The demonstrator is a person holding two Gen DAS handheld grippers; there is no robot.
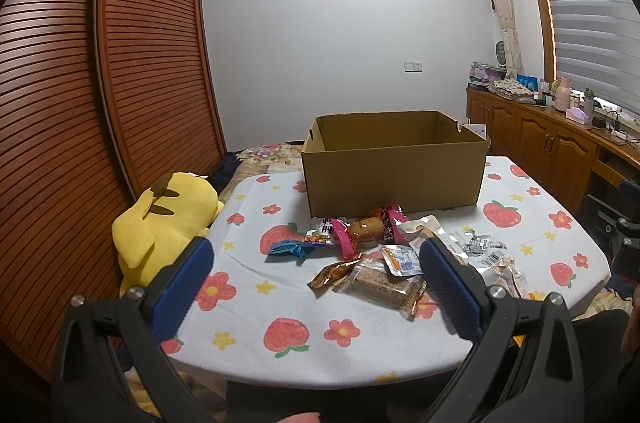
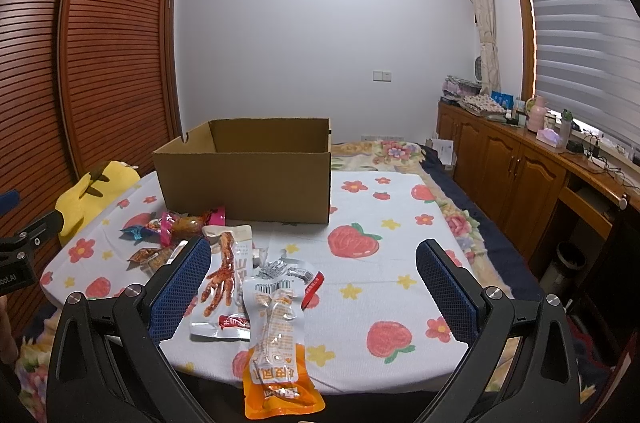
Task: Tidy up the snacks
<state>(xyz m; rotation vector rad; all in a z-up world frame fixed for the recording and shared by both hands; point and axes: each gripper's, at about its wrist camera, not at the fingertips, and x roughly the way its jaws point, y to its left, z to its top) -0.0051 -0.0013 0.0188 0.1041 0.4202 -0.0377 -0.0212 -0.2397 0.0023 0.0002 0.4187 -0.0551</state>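
An open cardboard box [image 1: 394, 175] stands at the far side of the strawberry-print table [image 1: 280, 351]; it also shows in the right wrist view [image 2: 244, 179]. Several snack packets lie in front of it: a brown cracker packet [image 1: 380, 285], a pink-wrapped drumstick [image 1: 366, 229], a blue candy [image 1: 290, 247]. In the right wrist view a chicken-foot packet [image 2: 224, 283] and an orange packet [image 2: 276, 351] lie near the front edge. My left gripper [image 1: 316, 259] is open above the table, empty. My right gripper [image 2: 314, 261] is open, empty, over those packets.
A yellow plush toy [image 1: 164, 223] sits at the table's left edge by the slatted wardrobe [image 1: 100, 103]. Wooden cabinets [image 2: 520, 175] with clutter run along the right wall under the window. A flowered bed cover [image 2: 396, 151] lies behind the table.
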